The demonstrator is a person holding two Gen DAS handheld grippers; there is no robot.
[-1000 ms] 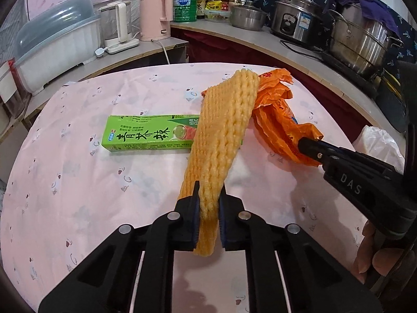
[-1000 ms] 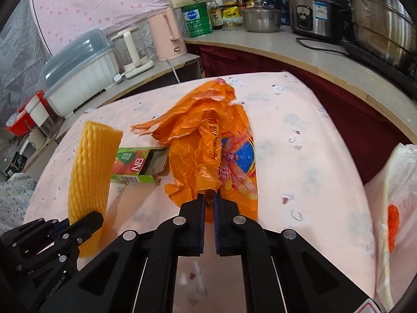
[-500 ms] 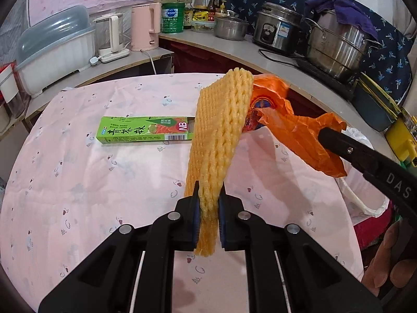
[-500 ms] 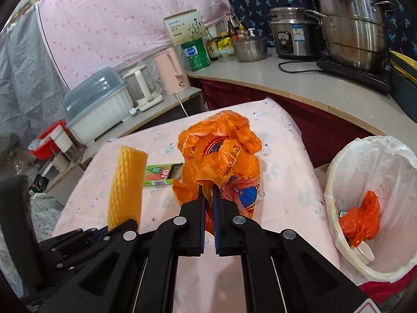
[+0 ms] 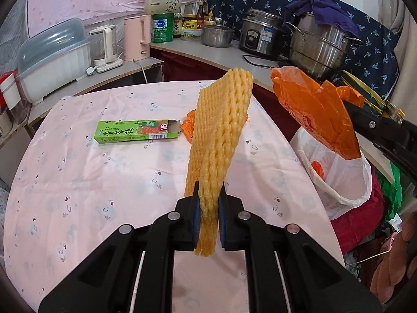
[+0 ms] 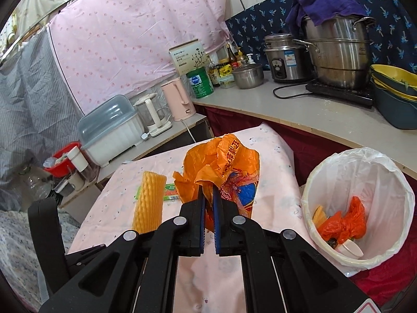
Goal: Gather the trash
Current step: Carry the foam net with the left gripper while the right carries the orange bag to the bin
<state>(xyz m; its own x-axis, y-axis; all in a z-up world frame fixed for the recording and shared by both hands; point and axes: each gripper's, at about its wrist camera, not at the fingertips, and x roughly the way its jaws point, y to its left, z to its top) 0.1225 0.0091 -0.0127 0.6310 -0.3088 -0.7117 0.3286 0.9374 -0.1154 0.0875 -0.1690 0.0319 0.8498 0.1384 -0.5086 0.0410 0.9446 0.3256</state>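
Note:
My left gripper [image 5: 208, 203] is shut on a yellow foam net sleeve [image 5: 220, 130] and holds it up above the pink table [image 5: 78, 182]; the sleeve also shows in the right wrist view [image 6: 149, 203]. My right gripper [image 6: 208, 200] is shut on an orange plastic bag [image 6: 224, 164], lifted off the table; in the left wrist view the bag [image 5: 315, 109] hangs above the bin. A green carton [image 5: 135, 131] lies flat on the table. The white-lined trash bin [image 6: 370, 172] stands right of the table and holds orange trash [image 6: 344, 221].
A counter [image 6: 325, 114] with steel pots [image 6: 338, 49], a rice cooker [image 6: 284, 57], a pink kettle [image 6: 178, 101] and a white dish box [image 6: 112, 130] curves behind the table. Another orange scrap [image 5: 189, 126] lies behind the sleeve. Red cloth [image 5: 359, 229] lies beside the bin.
Both grippers have risen with their loads. The orange bag has come off the table and moved right, over the bin. The sleeve now hangs clear of the carton.

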